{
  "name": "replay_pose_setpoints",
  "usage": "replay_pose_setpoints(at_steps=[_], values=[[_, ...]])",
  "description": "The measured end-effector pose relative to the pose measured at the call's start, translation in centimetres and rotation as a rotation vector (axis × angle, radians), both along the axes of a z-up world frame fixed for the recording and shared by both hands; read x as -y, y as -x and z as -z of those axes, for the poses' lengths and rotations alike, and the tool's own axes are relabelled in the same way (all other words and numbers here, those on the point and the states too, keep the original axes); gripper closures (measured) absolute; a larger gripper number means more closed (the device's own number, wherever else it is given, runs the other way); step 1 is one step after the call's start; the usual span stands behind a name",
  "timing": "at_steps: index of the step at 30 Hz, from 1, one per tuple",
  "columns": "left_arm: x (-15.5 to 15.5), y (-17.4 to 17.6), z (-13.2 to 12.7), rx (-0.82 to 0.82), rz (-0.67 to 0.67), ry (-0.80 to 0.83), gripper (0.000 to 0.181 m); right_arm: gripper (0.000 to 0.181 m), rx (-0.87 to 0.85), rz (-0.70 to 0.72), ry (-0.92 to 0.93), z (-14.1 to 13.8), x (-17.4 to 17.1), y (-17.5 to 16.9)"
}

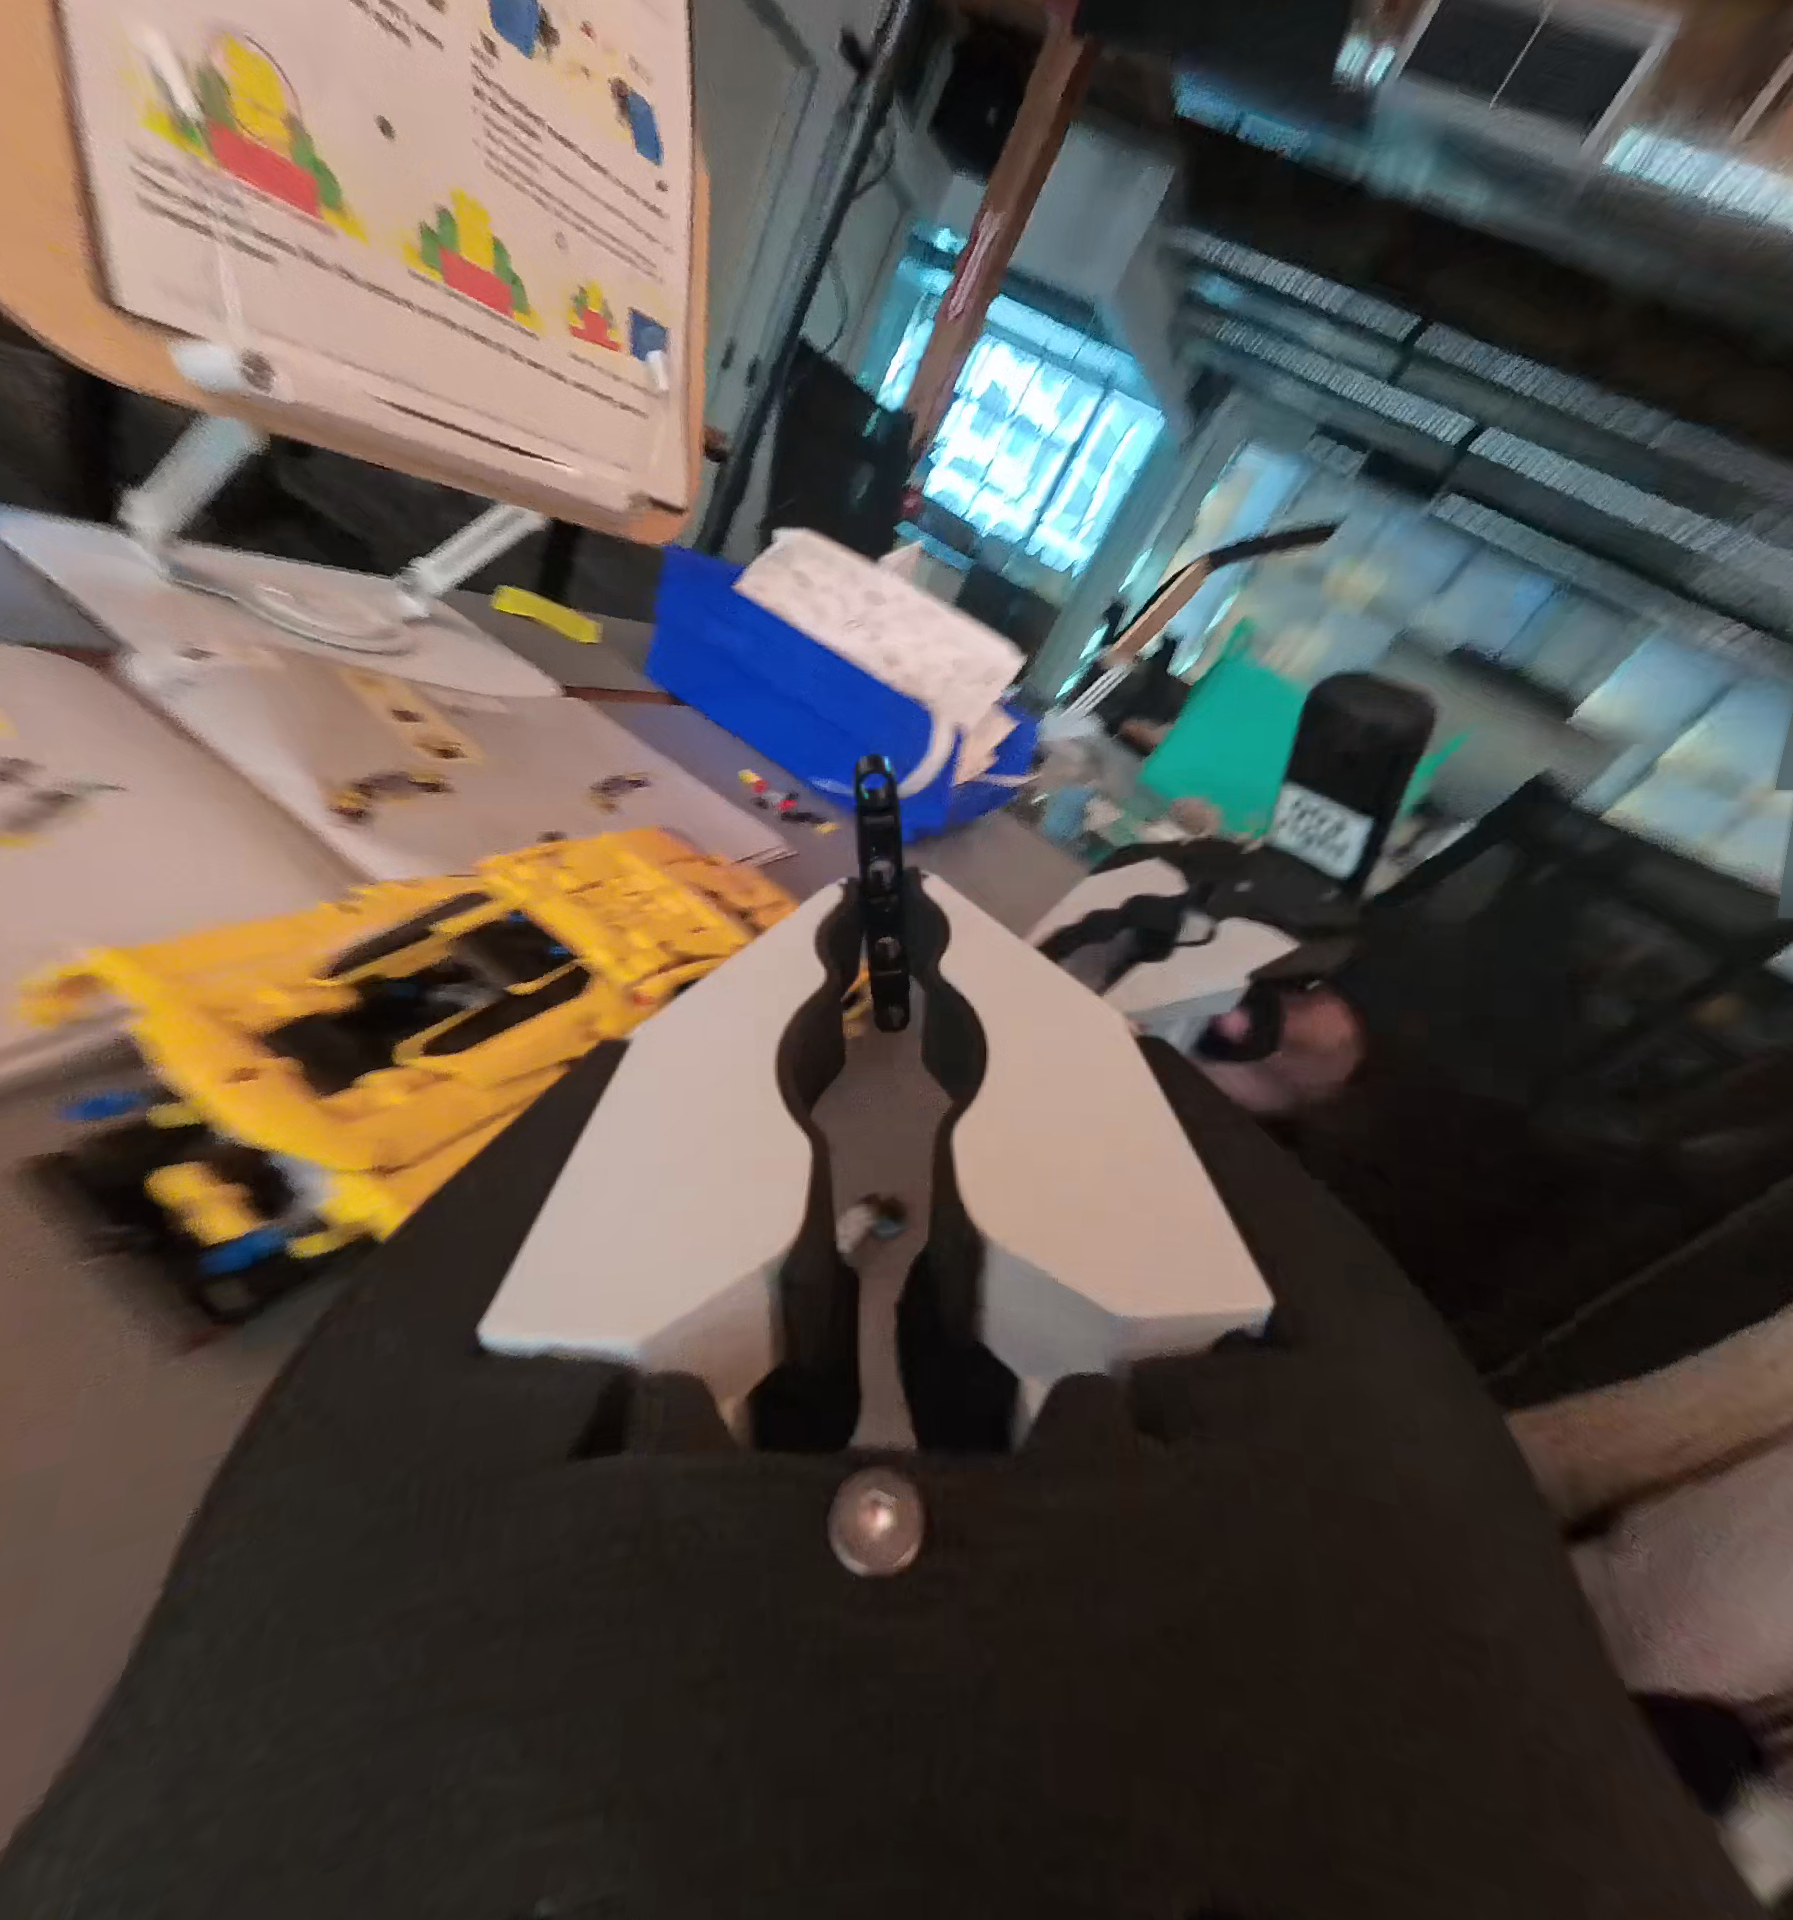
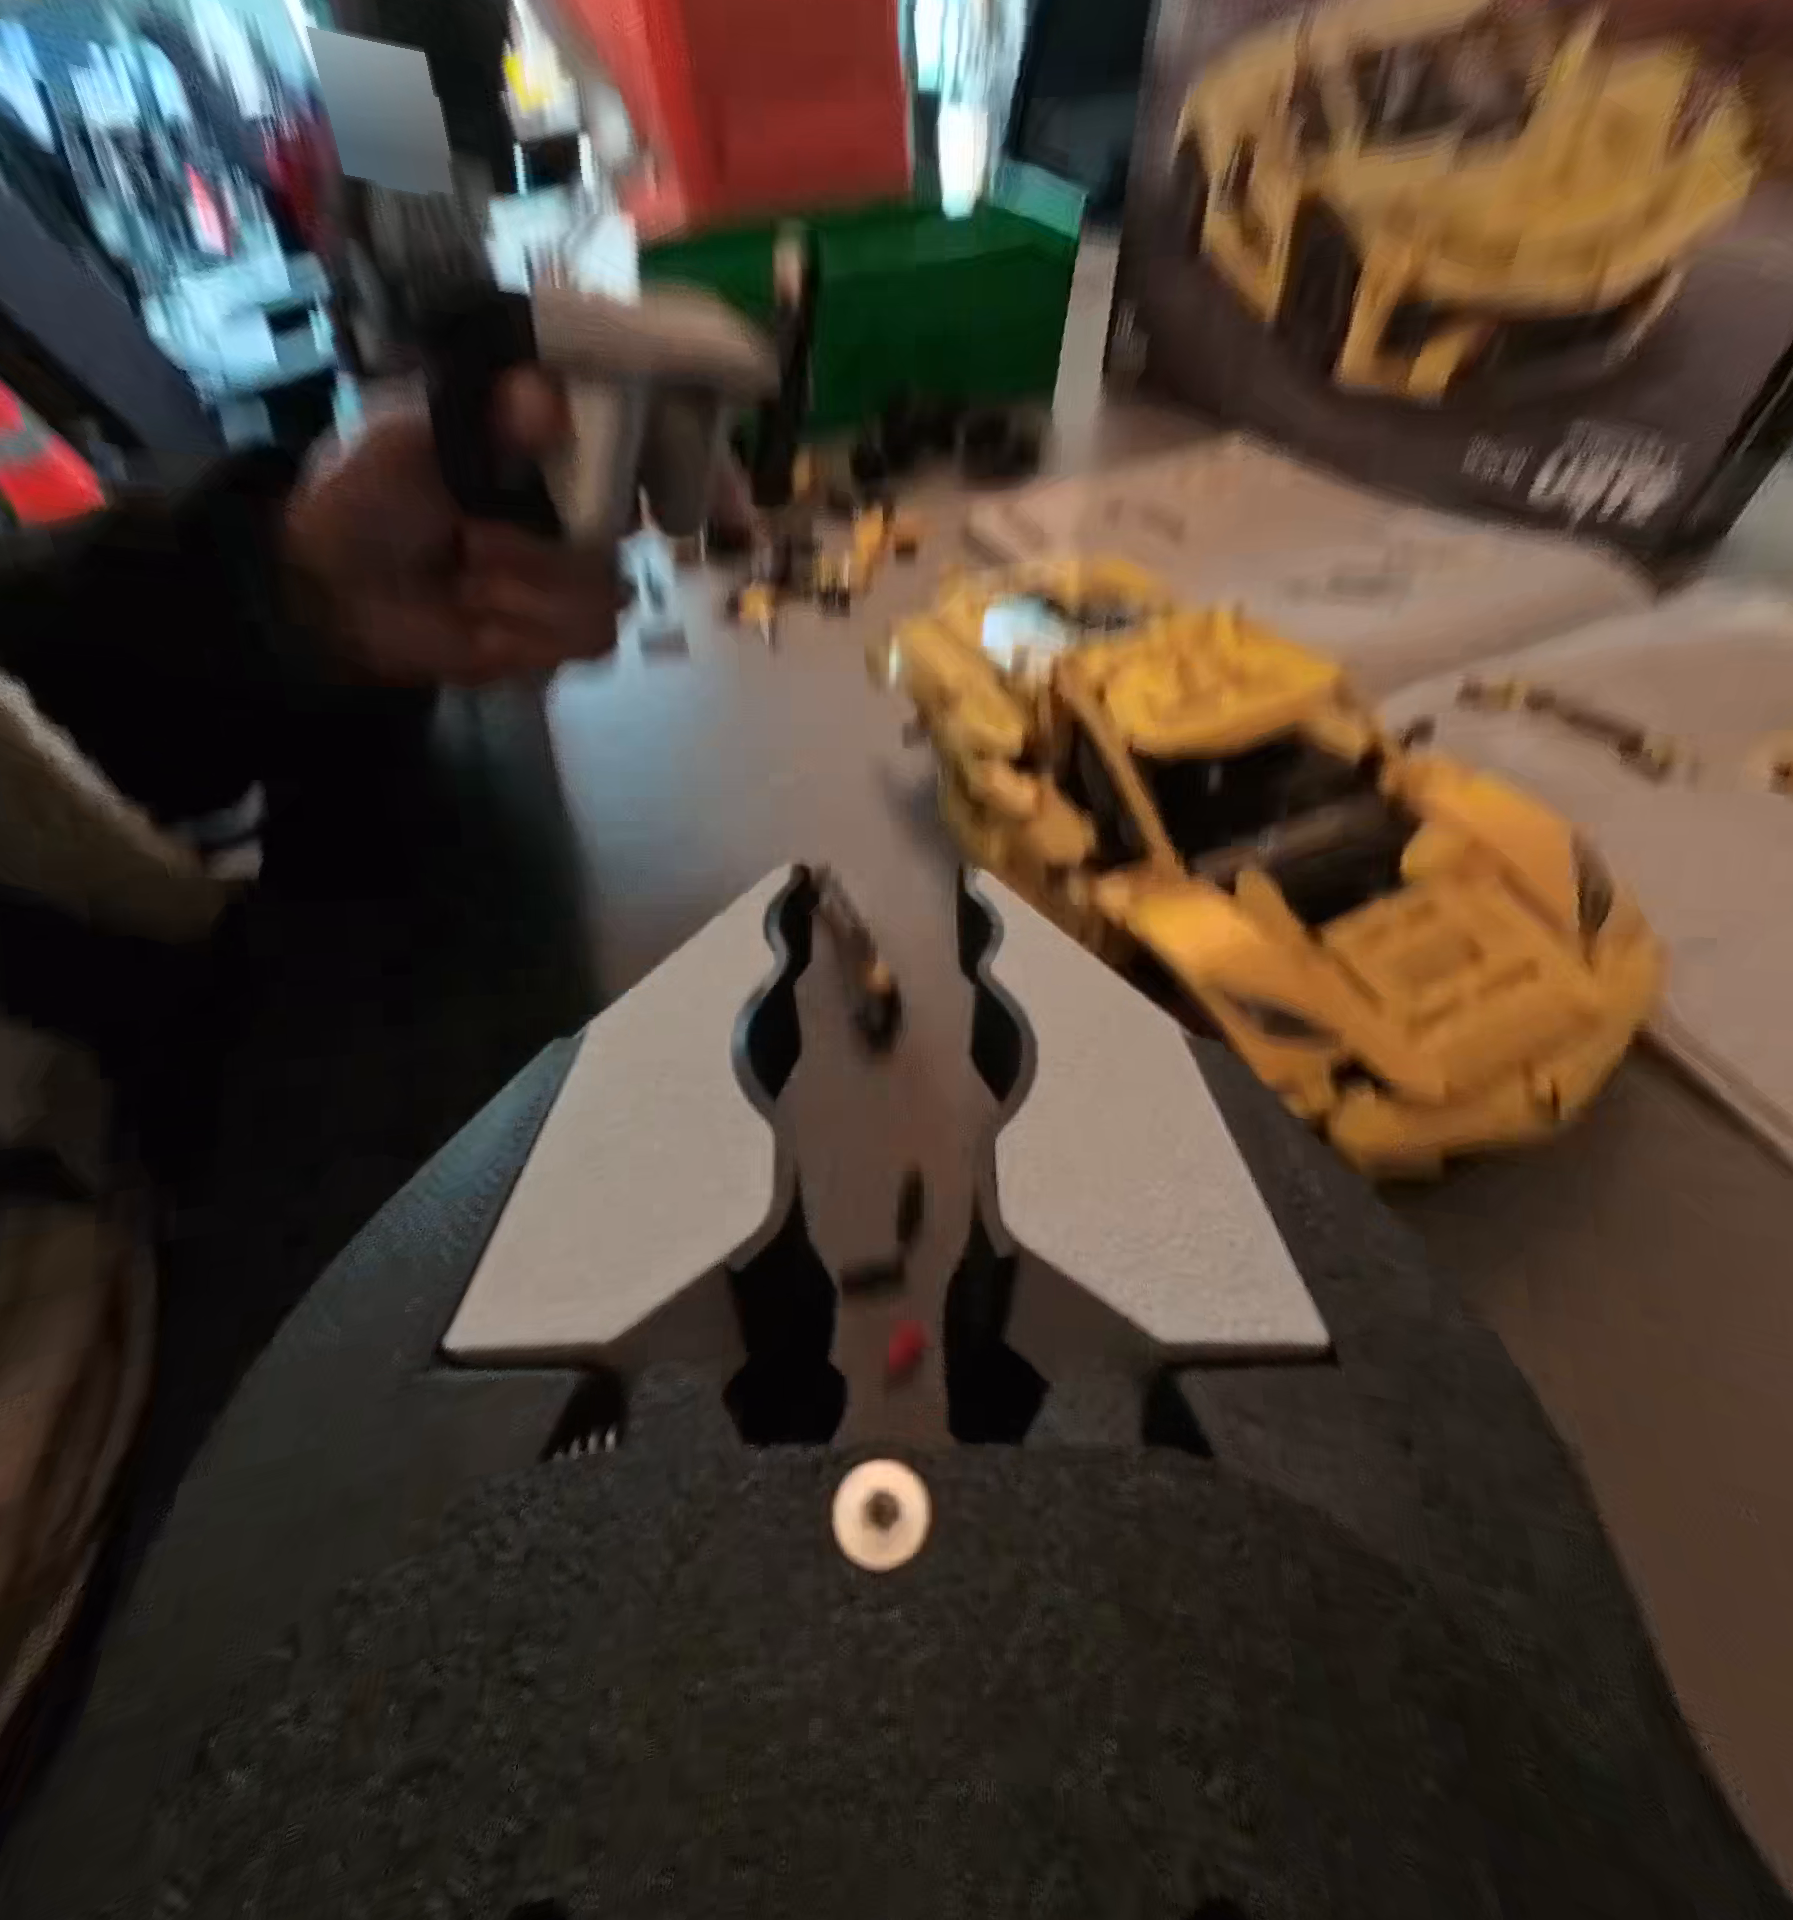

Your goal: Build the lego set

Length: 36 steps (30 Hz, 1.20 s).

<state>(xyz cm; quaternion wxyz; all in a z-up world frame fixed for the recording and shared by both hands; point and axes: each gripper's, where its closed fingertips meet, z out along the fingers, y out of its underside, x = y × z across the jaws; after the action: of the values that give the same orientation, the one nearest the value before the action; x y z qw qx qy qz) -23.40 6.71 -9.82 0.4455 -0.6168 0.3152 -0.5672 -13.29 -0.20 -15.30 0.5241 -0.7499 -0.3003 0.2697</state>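
Both grippers are raised above the grey table [image 2: 726, 748]; a black beam [image 1: 879, 883] is pinched upright by the left gripper [image 1: 881, 904]. The right gripper [image 2: 887, 914] is parted, nothing clamped; the yellow car [image 2: 1276, 852] lies at two o'clock. Paper sheets are stuffed in a blue bin [image 1: 767, 675] at twelve.

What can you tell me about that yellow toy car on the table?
The yellow toy car is a brick-built sports car, plastic by its look, with black gaps in the cabin and blue bits low on one side. It looks partly built. It rests on the grey table, against an open booklet. Neither tool touches it.
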Motion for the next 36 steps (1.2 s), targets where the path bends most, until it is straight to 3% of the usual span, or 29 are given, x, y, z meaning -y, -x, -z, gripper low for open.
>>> replay_pose_setpoints(at_steps=[3, 7, 11, 20, 36], values=[[-1.6, 1.5, 1.5, -0.059, -0.073, -0.029, 0.174, 0.156, 0.170, -0.049, 0.174, 3.9, 2.4, -2.0], [-1.8, 1.6, 1.5, -0.002, -0.056, 0.032, 0.174, 0.165, 0.259, -0.095, 0.307, 6.0, 5.6, -2.5], [-1.7, 1.4, 1.9, -0.017, -0.051, 0.037, 0.174, 0.167, 0.363, -0.097, 0.368, 7.9, 6.6, -3.3], [-1.7, 1.5, 2.0, -0.020, -0.055, 0.046, 0.174, 0.160, 0.466, 0.098, 0.316, 8.7, 4.8, -4.7], [-0.1, 0.2, 2.5, -0.062, 0.013, 0.023, 0.174, 0.177, 0.517, 0.127, 0.287, 9.0, 3.9, -4.3]])
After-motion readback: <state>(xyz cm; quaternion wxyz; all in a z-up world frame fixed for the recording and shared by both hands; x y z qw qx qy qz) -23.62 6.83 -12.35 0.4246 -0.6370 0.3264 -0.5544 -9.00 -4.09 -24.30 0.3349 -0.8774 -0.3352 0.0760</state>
